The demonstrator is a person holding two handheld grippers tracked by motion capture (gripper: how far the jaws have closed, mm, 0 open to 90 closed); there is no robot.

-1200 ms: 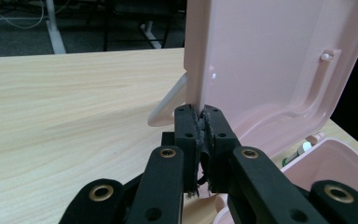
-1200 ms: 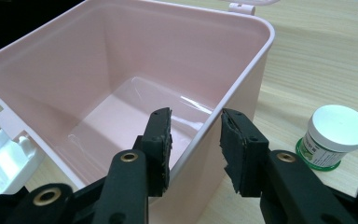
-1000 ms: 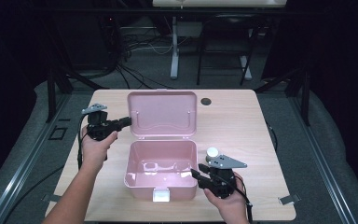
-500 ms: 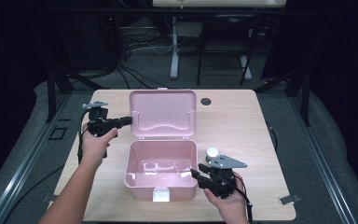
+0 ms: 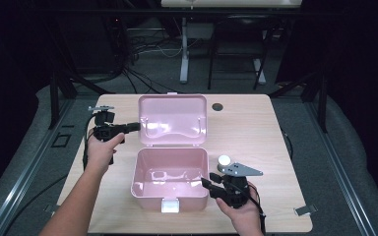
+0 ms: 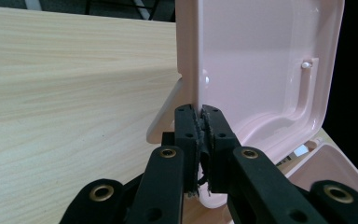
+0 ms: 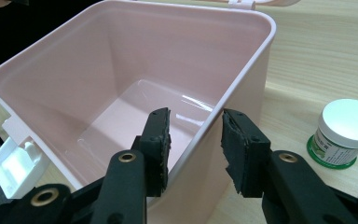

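Observation:
A pink plastic box [image 5: 170,172] stands open on the wooden table [image 5: 246,128], its lid [image 5: 172,118] swung back behind it. My left gripper [image 5: 135,127] is at the lid's left side, and in the left gripper view it [image 6: 198,114] is shut on the lid's [image 6: 261,70] thin edge. My right gripper [image 5: 207,181] is at the box's front right. In the right gripper view it [image 7: 196,126] straddles the right wall of the box [image 7: 121,56], with one jaw inside, one outside and a gap at each pad. The box is empty.
A small jar [image 5: 224,161] with a white cap and green label [image 7: 345,133] stands just right of the box, close to my right gripper. A white latch [image 5: 170,205] sticks out at the box's front. A dark round hole [image 5: 217,106] lies behind the lid.
My left hand has shifted very slightly at the lid's edge. The lid, the box and the right gripper stand as before.

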